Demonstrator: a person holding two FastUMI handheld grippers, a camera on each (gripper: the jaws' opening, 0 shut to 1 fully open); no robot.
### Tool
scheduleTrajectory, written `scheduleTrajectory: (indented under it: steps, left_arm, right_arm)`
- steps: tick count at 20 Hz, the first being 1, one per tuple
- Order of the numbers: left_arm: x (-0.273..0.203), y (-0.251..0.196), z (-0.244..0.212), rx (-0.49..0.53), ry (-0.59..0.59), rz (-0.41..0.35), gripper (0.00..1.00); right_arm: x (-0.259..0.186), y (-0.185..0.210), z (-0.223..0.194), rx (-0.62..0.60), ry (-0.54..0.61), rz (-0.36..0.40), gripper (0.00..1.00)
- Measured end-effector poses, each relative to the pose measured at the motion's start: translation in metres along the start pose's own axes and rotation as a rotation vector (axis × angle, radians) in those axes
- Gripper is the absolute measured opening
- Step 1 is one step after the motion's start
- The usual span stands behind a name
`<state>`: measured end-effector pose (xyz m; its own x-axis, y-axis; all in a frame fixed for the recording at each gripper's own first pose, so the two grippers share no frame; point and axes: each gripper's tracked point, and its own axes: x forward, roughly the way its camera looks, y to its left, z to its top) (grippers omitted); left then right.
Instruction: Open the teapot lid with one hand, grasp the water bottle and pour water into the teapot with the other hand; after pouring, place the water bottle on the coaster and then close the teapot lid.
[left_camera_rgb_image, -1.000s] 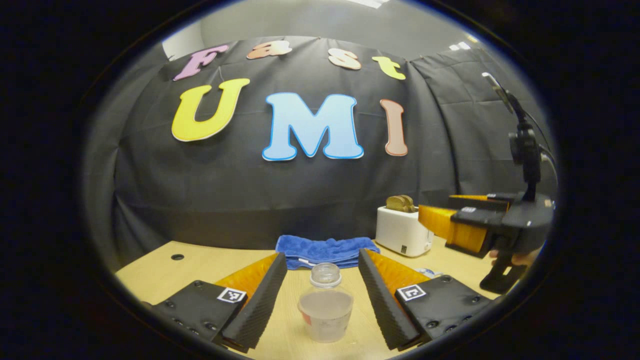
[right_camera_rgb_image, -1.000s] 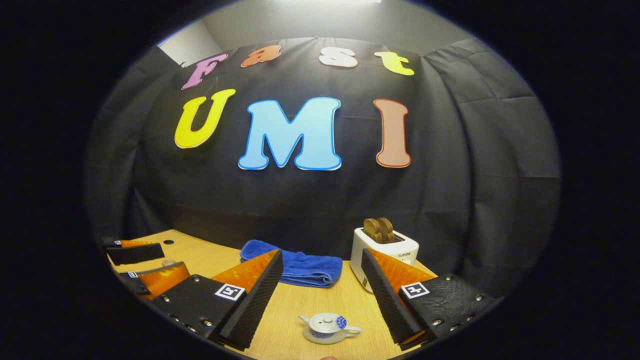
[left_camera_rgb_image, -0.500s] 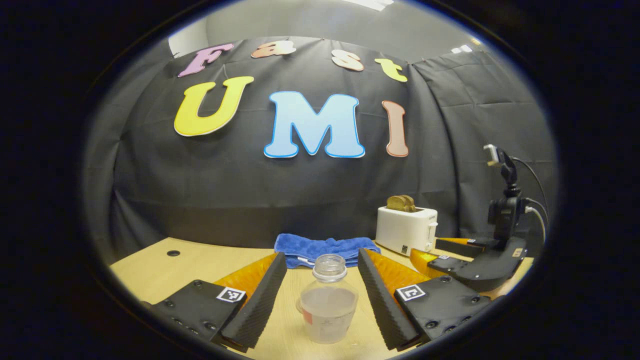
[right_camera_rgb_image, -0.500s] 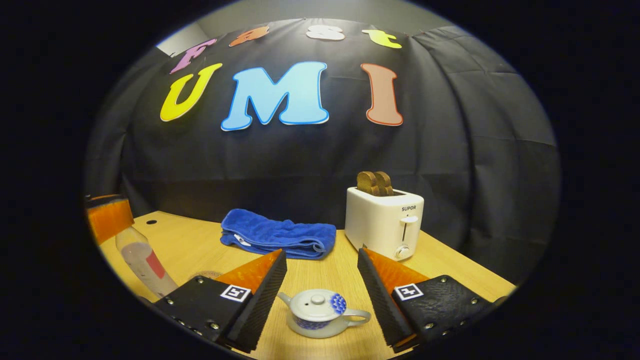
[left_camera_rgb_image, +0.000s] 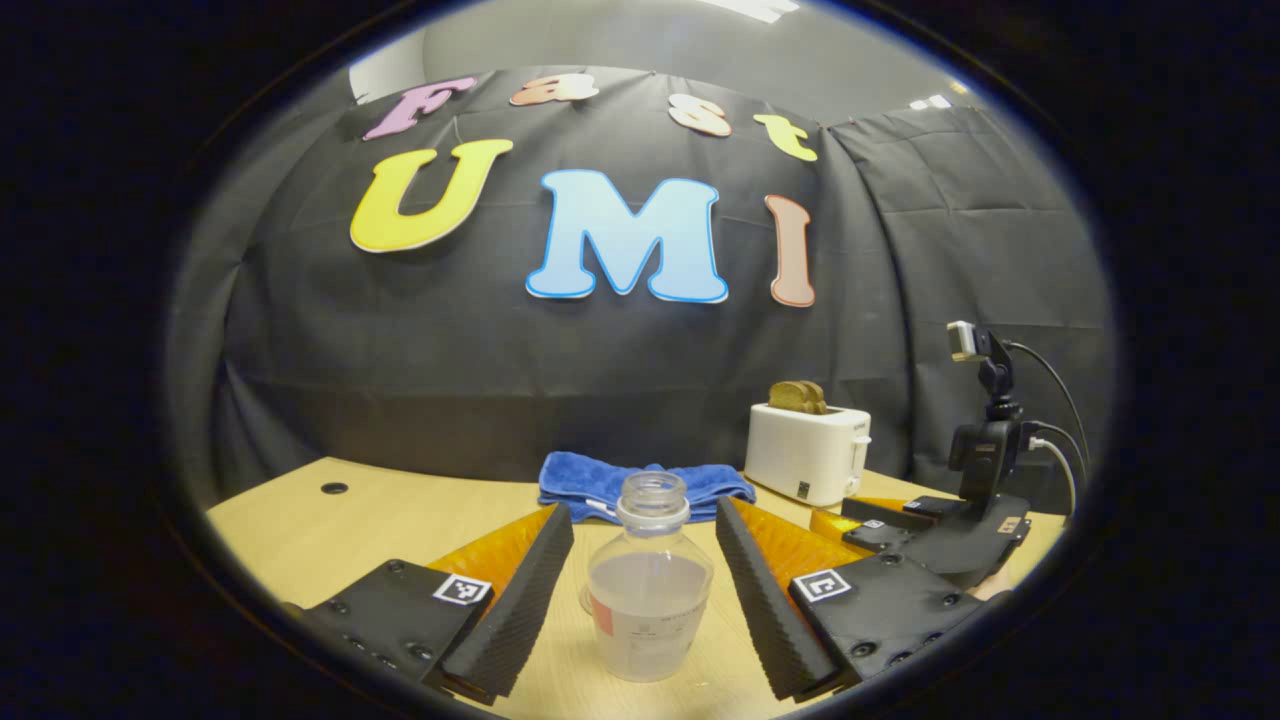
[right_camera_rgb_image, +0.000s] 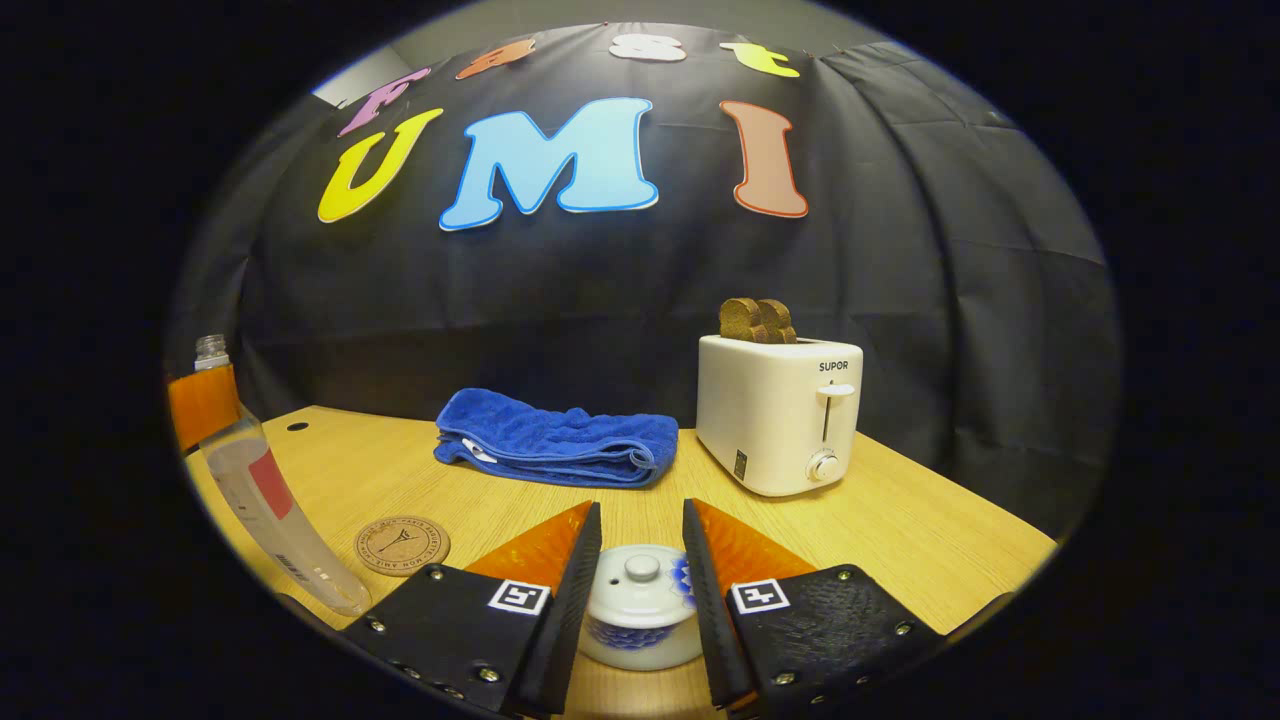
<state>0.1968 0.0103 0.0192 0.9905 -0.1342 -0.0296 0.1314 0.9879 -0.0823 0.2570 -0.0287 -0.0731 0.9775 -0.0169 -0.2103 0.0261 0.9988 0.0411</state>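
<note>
Teapot (right_camera_rgb_image: 640, 615): lid on, low on the worktop (right_camera_rgb_image: 900, 530), between right gripper (right_camera_rgb_image: 640, 590) jaws, narrowed, contact unclear. Water bottle (left_camera_rgb_image: 648, 590): upright between left gripper (left_camera_rgb_image: 645, 590) jaws, wide apart. Coaster (right_camera_rgb_image: 402, 544): 9 o'clock of teapot.

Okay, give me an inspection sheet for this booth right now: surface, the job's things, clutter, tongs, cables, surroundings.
Surface: light wooden table, with a round hole near its far left corner.
Job's things: clear plastic water bottle, uncapped, part full, upright; small white teapot with blue pattern, lid on; round cork coaster, bare.
Clutter: folded blue towel; white toaster holding two brown slices.
Tongs: left tongs open astride the bottle, not touching; right tongs narrowed around the teapot, contact unclear.
Cables: black cable running from the right tongs' camera mast.
Surroundings: black cloth wall, grey wall above.
</note>
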Motion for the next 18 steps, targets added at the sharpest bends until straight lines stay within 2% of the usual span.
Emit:
scheduleTrajectory:
  steps: [2, 3, 5, 7, 11, 12, 13, 18]
  left_arm:
    - [-0.001, 0.002, -0.002, 0.007, 0.003, 0.001, 0.95]
    - [-0.001, 0.003, -0.003, 0.010, 0.003, 0.006, 0.95]
    - [-0.002, 0.003, -0.005, 0.006, 0.008, 0.003, 0.95]
    - [-0.001, 0.003, -0.008, 0.003, 0.017, 0.001, 0.95]
    - [-0.001, 0.004, -0.010, 0.011, 0.025, 0.003, 0.95]
    - [0.000, 0.004, -0.009, 0.010, 0.024, 0.001, 0.95]
    - [-0.001, 0.005, -0.011, 0.010, 0.024, 0.004, 0.95]
    - [-0.001, 0.005, -0.014, 0.008, 0.032, 0.000, 0.95]
  right_arm:
    - [0.005, 0.000, -0.001, 0.004, -0.005, 0.006, 0.52]
    - [0.000, 0.002, 0.001, 0.005, -0.007, 0.009, 0.40]
    - [-0.005, 0.000, 0.002, 0.004, -0.015, -0.005, 0.40]
    - [0.001, 0.002, 0.000, 0.003, -0.005, -0.009, 0.17]
    - [0.003, -0.002, -0.008, 0.026, 0.012, -0.020, 0.18]
    - [0.005, -0.005, 0.002, 0.048, 0.011, -0.022, 0.18]
    - [0.004, -0.003, 0.000, 0.061, 0.012, -0.022, 0.06]
    - [0.001, 0.001, 0.006, 0.065, 0.002, -0.005, 0.06]
